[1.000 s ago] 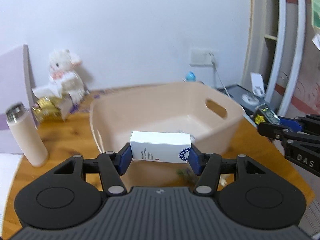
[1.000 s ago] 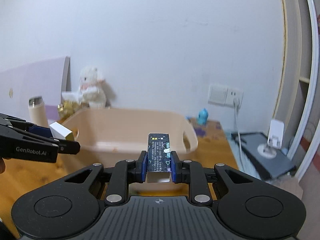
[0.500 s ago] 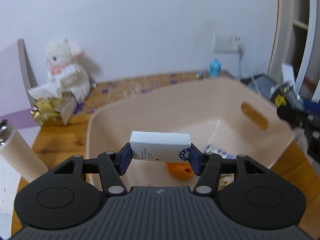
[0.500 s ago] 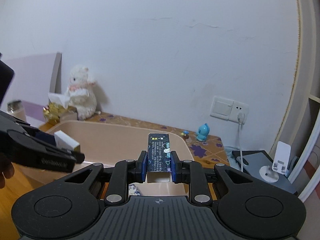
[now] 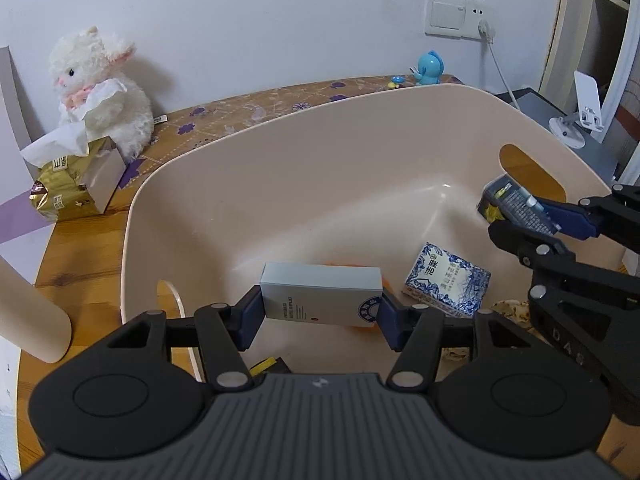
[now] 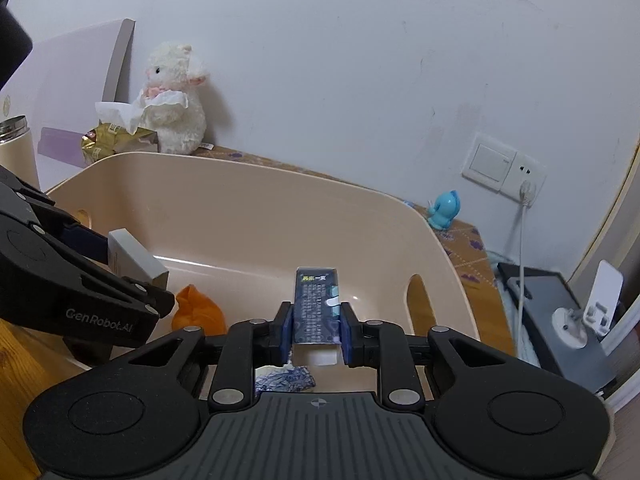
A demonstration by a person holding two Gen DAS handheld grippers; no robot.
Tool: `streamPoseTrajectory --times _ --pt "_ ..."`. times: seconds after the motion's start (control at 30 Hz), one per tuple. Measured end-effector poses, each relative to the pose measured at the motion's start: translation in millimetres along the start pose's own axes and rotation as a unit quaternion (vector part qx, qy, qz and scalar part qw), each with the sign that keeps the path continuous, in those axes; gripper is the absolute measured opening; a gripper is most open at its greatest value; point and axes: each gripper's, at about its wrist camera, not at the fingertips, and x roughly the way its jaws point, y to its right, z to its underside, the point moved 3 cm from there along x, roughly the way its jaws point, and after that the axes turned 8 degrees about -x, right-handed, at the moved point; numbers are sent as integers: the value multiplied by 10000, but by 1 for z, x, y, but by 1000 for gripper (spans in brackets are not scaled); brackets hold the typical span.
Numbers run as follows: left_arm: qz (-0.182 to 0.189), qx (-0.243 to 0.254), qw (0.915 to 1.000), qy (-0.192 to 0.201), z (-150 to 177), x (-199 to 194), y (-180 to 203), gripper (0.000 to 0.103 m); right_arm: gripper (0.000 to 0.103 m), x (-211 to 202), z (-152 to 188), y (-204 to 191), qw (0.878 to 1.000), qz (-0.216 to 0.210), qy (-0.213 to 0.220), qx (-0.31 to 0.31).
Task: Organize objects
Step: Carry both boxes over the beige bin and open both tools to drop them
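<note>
Both boxes over bin, pre-drop.
L wrist: we're clamping the white box (image 5: 320, 294) in the left gripper (image 5: 320, 312) above the beige bin (image 5: 280, 152); release low, clear of the blue-patterned packet (image 5: 446, 280).
R wrist: we're pinching the dark box (image 6: 316, 304) in the right gripper (image 6: 316, 330) inside the bin's rim; lower before opening.

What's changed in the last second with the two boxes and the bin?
Both hand-held grippers moved forward and over the beige bin: the left hand-held gripper now holds its white box above the bin's inside, and the right hand-held gripper holds its dark box there too. Both grips stayed shut; nothing was released.
</note>
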Motion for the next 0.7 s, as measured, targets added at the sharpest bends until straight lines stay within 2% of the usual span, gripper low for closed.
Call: streamPoseTrajectory --times 0.07,0.1,0.13,0.23,0.4,0.7 --pt "-36 -15 10000 45 0 -3 -1 70 42 -4 1 1 10000 29 58 11" --pt "5 -21 10000 84 0 -5 -2 70 45 -8 1 2 9999 15 108 64" --pt "45 -33 9999 99 0 -7 -2 71 45 -12 1 4 9998 4 145 118" --pt "-41 -91 9997 242 -1 -18 -2 84 48 -24 0 11 9993 4 270 251" --pt "63 -377 9985 391 -4 -40 -8 84 56 -52 -2 20 9980 52 526 356" --pt "163 -253 9962 818 13 -94 -2 87 64 -106 13 39 9959 63 739 519"
